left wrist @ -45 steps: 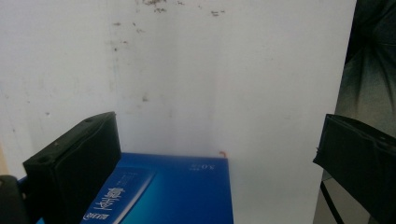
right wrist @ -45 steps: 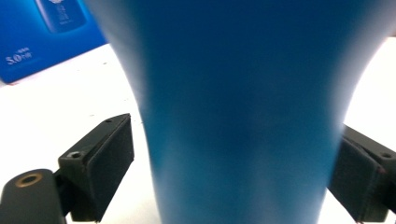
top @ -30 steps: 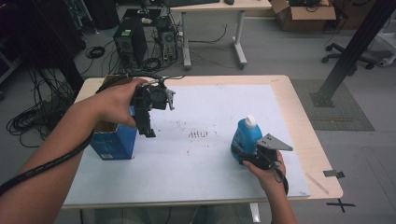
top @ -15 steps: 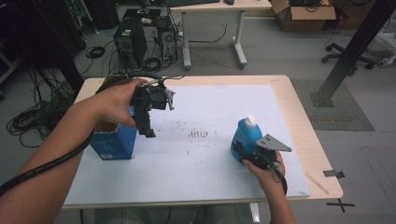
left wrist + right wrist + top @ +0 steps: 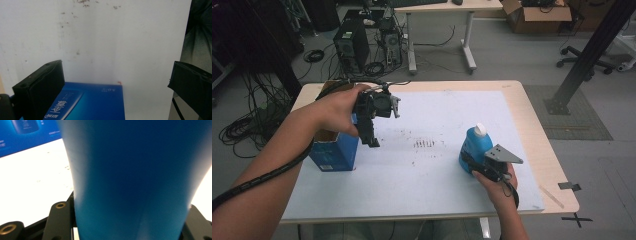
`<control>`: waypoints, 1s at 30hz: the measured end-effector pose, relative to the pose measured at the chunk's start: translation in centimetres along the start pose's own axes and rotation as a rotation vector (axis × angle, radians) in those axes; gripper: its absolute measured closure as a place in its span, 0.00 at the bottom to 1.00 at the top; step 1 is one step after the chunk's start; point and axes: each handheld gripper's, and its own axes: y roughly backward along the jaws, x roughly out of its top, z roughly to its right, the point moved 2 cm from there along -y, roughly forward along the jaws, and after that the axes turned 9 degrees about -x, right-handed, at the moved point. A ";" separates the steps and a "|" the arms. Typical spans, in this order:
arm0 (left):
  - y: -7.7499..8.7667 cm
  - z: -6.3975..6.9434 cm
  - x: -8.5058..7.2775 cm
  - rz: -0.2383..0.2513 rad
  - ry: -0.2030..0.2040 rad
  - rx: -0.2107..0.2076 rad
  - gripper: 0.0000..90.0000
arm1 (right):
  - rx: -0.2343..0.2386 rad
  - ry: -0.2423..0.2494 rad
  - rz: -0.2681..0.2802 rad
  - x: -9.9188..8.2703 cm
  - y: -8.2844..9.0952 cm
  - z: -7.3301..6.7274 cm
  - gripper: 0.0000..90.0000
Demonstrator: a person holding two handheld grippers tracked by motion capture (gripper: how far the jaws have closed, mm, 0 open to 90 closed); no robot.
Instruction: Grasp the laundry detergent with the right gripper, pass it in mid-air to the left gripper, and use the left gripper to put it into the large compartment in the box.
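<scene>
My right gripper (image 5: 473, 162) has just closed, pinching the blue bottle (image 5: 474, 146) standing near the table's right edge; my left gripper (image 5: 371, 134) hangs spread over the blue box (image 5: 334, 153) at left

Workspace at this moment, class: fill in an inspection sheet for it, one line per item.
Surface: white mat on a wooden table, stained with dark specks mid-mat.
Job's things: blue bottle with white cap, upright at the right; open blue carton at the left.
Clutter: nothing seen.
Grippers: right gripper has just closed on the bottle; left gripper open, jaws empty, pointing down beside the carton.
Cables: black cable along the left forearm.
Surroundings: computer towers, a second desk, cardboard box on the floor.
</scene>
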 end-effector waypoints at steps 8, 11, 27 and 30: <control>0.1 0.0 0.0 -0.001 0.000 -0.001 0.00 | 0.015 -0.007 -0.009 0.5 0.0 0.1 0.50; 0.1 0.1 -0.1 0.000 0.004 0.001 0.00 | 0.028 -0.018 0.005 1.0 0.3 0.3 0.51; 1.5 0.7 0.3 0.020 -0.017 -0.006 0.00 | 0.196 0.053 0.037 7.6 3.3 0.6 0.51; 1.8 0.9 0.4 0.025 -0.015 -0.010 0.00 | 0.252 0.066 0.051 8.4 3.7 0.7 0.51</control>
